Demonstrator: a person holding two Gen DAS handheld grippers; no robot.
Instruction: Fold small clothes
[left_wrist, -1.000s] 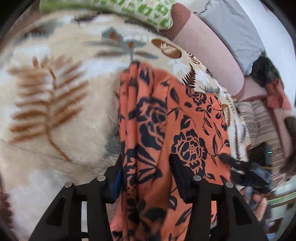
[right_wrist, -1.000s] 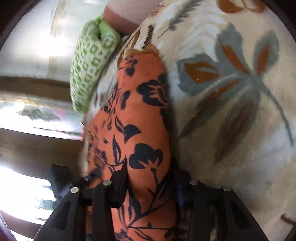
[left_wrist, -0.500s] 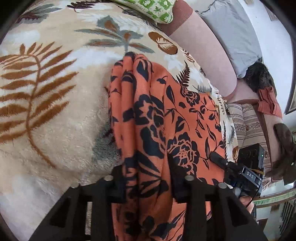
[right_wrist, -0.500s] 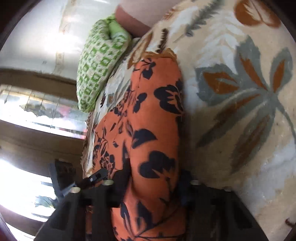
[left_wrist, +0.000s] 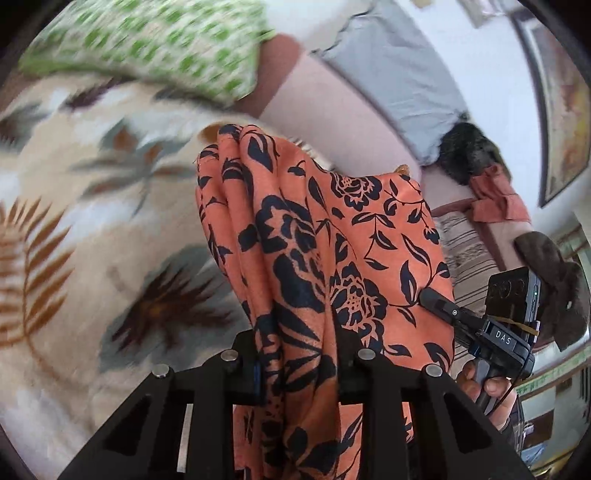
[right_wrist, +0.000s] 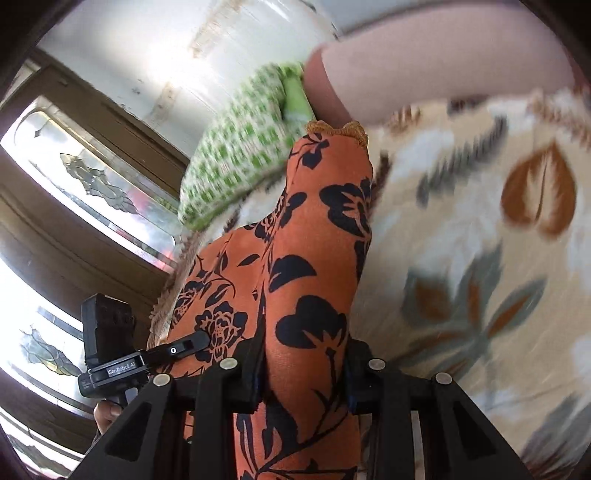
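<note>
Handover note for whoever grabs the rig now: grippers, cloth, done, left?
Left gripper: fingers have just been closing, now pinching the orange floral cloth.
Right gripper: same, closed on the cloth's other end.
Cloth: bunched, hanging between both grippers over the leaf-print blanket; green pillow beyond it.
Done: both ends gripped.
Left: spread it flat, fold, set down.

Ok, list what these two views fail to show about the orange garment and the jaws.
- Left wrist view: orange garment runs off the bottom edge; its type and full shape are unclear.
- Right wrist view: the cloth bunched between the jaws covers the pads.
- Both views: the leaf-print blanket and green pillow are motion-blurred.
</note>
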